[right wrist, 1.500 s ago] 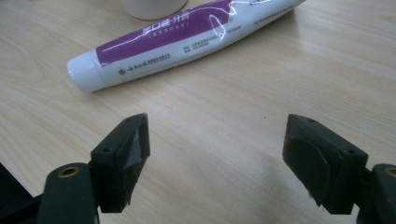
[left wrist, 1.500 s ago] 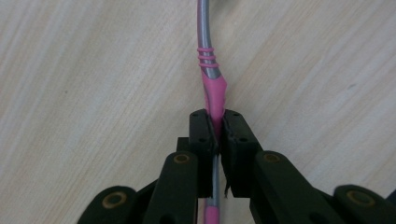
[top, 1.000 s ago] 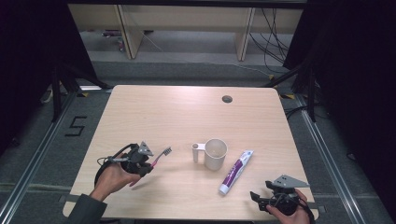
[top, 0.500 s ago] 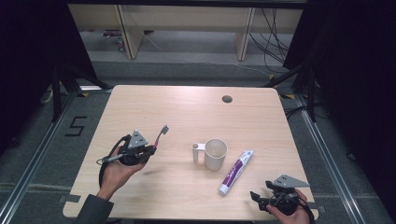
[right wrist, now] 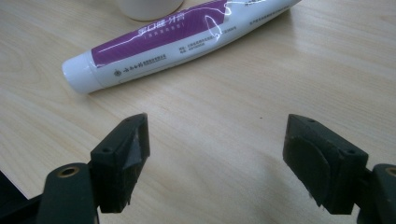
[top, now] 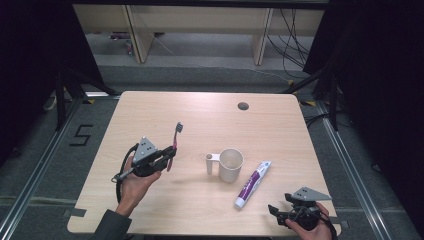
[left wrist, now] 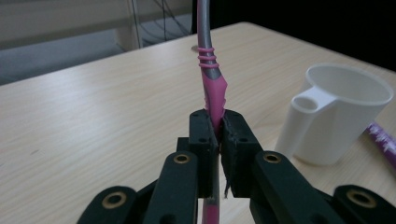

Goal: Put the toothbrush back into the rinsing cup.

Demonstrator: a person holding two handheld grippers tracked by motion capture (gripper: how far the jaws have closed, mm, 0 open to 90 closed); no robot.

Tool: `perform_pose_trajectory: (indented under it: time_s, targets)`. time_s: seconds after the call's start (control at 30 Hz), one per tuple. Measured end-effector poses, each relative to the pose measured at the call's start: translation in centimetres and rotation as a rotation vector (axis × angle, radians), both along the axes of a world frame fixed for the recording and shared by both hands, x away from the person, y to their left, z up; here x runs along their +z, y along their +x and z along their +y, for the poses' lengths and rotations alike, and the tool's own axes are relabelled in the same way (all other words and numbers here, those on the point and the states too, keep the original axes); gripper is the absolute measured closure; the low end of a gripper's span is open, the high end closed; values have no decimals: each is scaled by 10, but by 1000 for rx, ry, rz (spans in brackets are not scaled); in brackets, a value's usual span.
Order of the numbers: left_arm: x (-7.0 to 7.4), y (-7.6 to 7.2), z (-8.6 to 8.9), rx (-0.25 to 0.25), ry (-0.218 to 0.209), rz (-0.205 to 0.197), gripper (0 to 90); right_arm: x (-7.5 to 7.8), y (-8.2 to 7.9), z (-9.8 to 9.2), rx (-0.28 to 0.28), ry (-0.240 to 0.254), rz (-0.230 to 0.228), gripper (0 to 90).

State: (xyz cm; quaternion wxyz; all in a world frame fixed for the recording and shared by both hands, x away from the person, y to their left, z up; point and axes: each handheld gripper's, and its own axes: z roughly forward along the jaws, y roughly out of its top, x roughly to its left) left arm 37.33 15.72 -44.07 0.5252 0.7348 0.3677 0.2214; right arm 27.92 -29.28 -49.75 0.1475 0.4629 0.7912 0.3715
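My left gripper (top: pixel 168 157) is shut on a pink and grey toothbrush (top: pixel 175 140), held above the table left of centre with the bristle head pointing away. In the left gripper view the jaws clamp the pink handle of the toothbrush (left wrist: pixel 211 79), and the left gripper (left wrist: pixel 218 140) faces a white cup (left wrist: pixel 334 119) off to the right. That white cup (top: pixel 230 165), handle to the left, stands mid-table. A purple and white toothpaste tube (top: pixel 252 184) lies right of it. My right gripper (top: pixel 276 212) is open near the front right edge; the right gripper (right wrist: pixel 217 149) has the toothpaste tube (right wrist: pixel 182 35) just ahead.
The light wooden table (top: pixel 150 110) has a round cable hole (top: pixel 243 106) at the back right. Dark floor, metal rails and a shelf frame surround the table.
My left gripper has lifted the toothbrush off the table and carried it up and away from the front edge, tilting it more upright. The right gripper has stayed put.
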Motion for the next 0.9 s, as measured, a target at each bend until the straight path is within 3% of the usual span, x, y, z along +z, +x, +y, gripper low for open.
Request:
perform_pose_trajectory:
  time_s: [0.03, 0.1, 0.23, 0.27, 0.47, 0.7, 0.9]
  targets:
    - [1, -1, -2, 5, -7, -26, 824, 1, -1, -1, 1, 10, 11, 239]
    - [5, 0, -5, -13, -41, -34, 824, 0, -2, 2, -23, 10, 29, 239]
    - [13, -1, -10, -18, -73, -76, 824, 1, -2, 1, -2, 14, 22, 240]
    - [15, -1, -11, -23, -78, -80, 824, 1, -1, -1, 10, -3, -1, 240]
    - [23, -2, -22, -52, -143, -115, 824, 1, -1, 0, 2, 9, 20, 240]
    - [31, -2, -38, -69, -154, -127, 824, 1, -1, -1, 4, -8, 2, 240]
    - [37, -2, -52, -97, -161, -143, 823, 0, 0, 0, 19, 15, 17, 240]
